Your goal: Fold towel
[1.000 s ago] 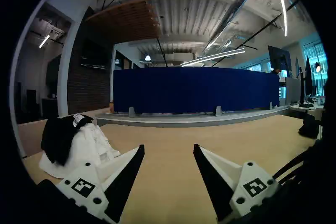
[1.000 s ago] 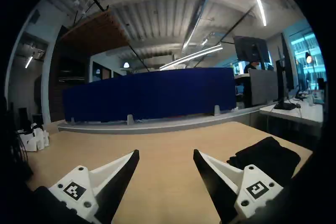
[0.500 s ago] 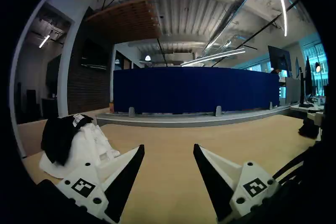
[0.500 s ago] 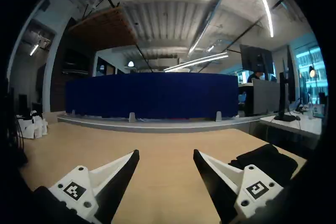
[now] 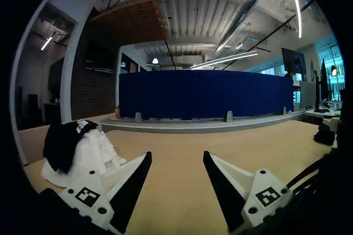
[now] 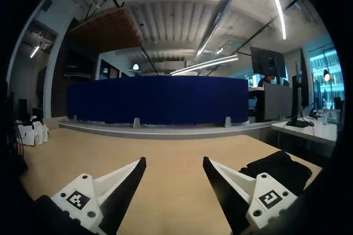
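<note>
In the left gripper view a heap of towels lies at the table's left: a white towel (image 5: pixel 95 155) with a black towel (image 5: pixel 61 144) draped over it. My left gripper (image 5: pixel 176 158) stands open just right of the heap, nothing between its fingers. In the right gripper view a folded black towel (image 6: pixel 282 173) rests near the table's right edge, partly behind the right finger (image 6: pixel 234 186). My right gripper (image 6: pixel 174 162) is open and holds nothing. The white heap (image 6: pixel 33 133) appears small at the far left.
A light wooden table (image 5: pixel 198 147) stretches ahead to a blue divider panel (image 5: pixel 203 94) on a grey base. Another dark cloth (image 5: pixel 325 136) lies at the table's far right. Desks with monitors (image 6: pixel 300 94) stand beyond the right edge.
The right gripper's view has swung a little to the left, so the divider now looks level and the black towel sits lower. The left gripper has held still.
</note>
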Motion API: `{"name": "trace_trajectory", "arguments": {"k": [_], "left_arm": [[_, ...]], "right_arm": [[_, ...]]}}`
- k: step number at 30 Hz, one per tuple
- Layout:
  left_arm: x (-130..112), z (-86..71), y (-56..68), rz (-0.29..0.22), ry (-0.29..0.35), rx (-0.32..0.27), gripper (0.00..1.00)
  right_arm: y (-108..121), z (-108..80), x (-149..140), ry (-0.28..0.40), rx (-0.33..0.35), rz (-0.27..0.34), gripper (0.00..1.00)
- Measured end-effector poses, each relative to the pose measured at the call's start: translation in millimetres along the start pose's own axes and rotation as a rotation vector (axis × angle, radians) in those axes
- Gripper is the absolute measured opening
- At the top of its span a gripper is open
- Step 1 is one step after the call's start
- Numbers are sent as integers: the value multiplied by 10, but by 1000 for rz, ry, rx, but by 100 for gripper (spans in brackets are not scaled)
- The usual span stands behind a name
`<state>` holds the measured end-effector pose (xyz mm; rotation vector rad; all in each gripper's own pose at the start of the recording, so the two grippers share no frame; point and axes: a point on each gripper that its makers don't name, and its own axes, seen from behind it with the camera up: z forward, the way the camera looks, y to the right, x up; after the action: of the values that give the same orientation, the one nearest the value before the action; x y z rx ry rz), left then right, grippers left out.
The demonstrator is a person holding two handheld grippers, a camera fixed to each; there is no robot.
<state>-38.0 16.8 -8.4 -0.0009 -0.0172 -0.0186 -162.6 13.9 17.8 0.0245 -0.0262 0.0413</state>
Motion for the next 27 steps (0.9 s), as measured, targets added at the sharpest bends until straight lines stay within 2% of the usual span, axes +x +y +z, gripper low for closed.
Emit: {"name": "trace_trajectory", "arguments": {"k": [27], "left_arm": [[-5,16,-25,0,1,-1,86]], "right_arm": [[-8,-73,5,0,1,0,100]]}}
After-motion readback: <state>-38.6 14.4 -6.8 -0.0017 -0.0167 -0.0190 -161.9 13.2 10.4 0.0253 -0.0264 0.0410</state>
